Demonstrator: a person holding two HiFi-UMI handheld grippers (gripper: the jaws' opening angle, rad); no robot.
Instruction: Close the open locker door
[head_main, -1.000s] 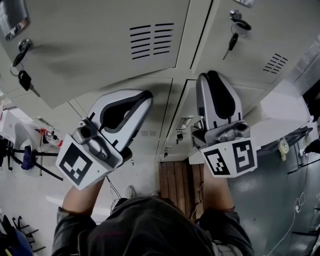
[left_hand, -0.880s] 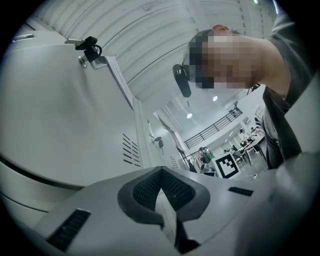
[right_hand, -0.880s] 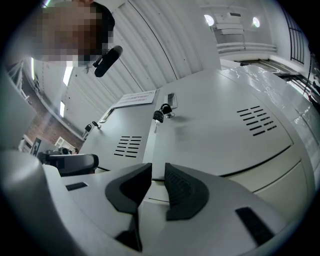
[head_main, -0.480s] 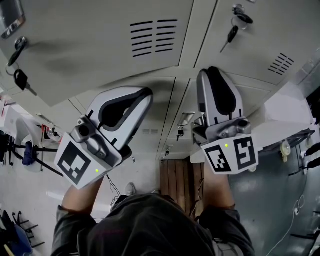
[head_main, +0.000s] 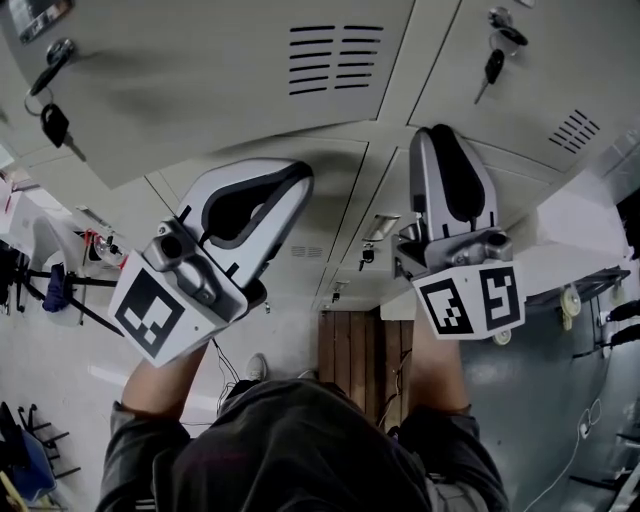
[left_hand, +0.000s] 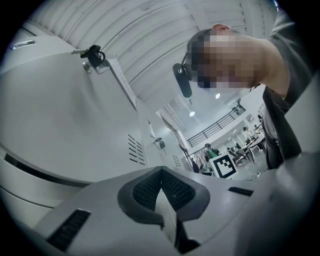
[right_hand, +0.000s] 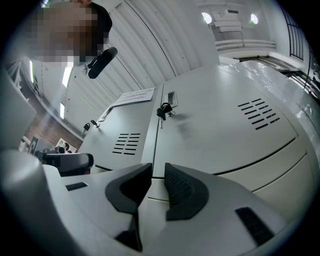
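The grey locker door (head_main: 210, 80) at upper left stands swung out from the row, its lower edge shadowing the lockers below. A key (head_main: 52, 122) hangs from its lock at the left. My left gripper (head_main: 298, 182) is shut and empty, its tip just under that door's lower edge; whether it touches is unclear. In the left gripper view the door (left_hand: 60, 125) fills the left side beyond the closed left gripper (left_hand: 161, 172). My right gripper (head_main: 442, 138) points at the neighbouring door (head_main: 540, 80). The right gripper (right_hand: 157, 170) shows a gap between its pads, with nothing in it.
The right-hand door carries its own key (head_main: 492, 66) and vent slots (head_main: 574, 128). Lower lockers (head_main: 345, 250) run beneath both grippers. A wooden bench (head_main: 365, 360) stands on the floor below. At the far left is a rack with hanging items (head_main: 50, 290).
The lockers have slid slightly right and down in the head view. Both grippers have drifted a little to the right, still pointing at the doors. Neither jaw has visibly moved.
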